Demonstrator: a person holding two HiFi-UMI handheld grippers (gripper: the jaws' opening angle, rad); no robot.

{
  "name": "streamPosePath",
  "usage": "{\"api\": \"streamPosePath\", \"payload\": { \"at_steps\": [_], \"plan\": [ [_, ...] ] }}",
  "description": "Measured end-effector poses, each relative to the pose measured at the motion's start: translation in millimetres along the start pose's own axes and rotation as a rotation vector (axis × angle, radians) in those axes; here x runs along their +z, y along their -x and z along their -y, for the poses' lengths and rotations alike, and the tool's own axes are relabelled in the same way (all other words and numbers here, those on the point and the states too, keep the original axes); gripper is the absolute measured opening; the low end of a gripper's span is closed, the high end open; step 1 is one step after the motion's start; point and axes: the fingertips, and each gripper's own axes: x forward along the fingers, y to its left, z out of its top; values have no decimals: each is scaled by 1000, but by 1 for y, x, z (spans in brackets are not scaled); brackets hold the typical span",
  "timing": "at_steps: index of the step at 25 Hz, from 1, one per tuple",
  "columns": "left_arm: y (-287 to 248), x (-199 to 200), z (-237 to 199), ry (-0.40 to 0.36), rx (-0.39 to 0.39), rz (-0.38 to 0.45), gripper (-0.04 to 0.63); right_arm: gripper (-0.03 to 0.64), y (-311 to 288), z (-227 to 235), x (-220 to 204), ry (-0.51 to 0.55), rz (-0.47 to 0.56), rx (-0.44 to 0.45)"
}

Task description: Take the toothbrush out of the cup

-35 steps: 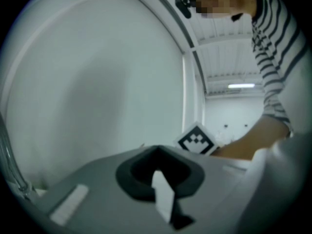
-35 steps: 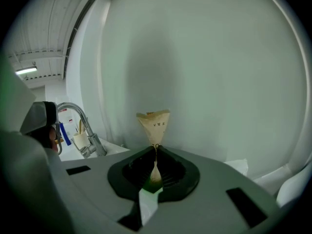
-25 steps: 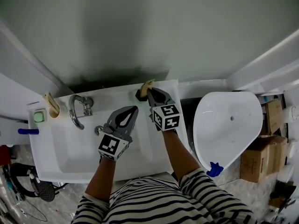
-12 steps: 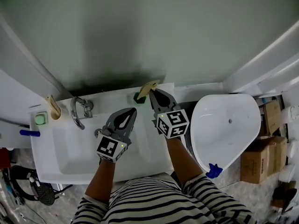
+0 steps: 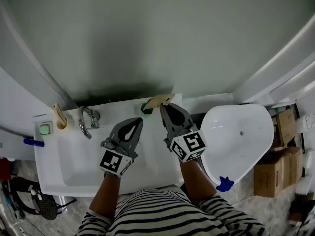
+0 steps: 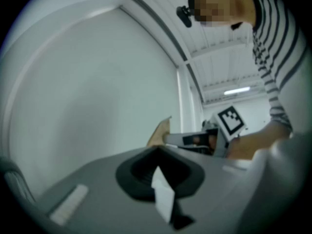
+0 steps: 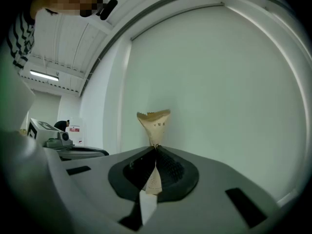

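Centre frame: right gripper (image 5: 163, 106) pinches a wrapped toothbrush (image 5: 157, 101) by the cup (image 5: 146, 109); left gripper (image 5: 139, 121) pressed together, empty.

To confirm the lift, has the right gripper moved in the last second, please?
Yes: the right gripper, shut on the toothbrush, has risen toward the camera, away from the green cup.

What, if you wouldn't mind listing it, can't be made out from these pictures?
- Wrapped toothbrush, clamped in the right hand-held gripper: its paper sleeve hides bristles and handle in every view.
- Print on the sleeve: blurred in the right gripper view.
- Whether its lower end has cleared the green cup: too small in the head view; the cup lies outside both gripper views.
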Motion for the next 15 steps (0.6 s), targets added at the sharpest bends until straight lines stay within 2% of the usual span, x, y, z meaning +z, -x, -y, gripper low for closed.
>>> {"api": "streamPosePath", "payload": {
  "at_steps": [8, 15],
  "plan": [
    [14, 12, 17, -11, 10, 7, 6, 12, 29, -22, 11, -3, 35, 54],
    [17, 20, 33, 20, -1, 36, 8, 12, 45, -30, 12, -26, 46, 90]
  ]
}}
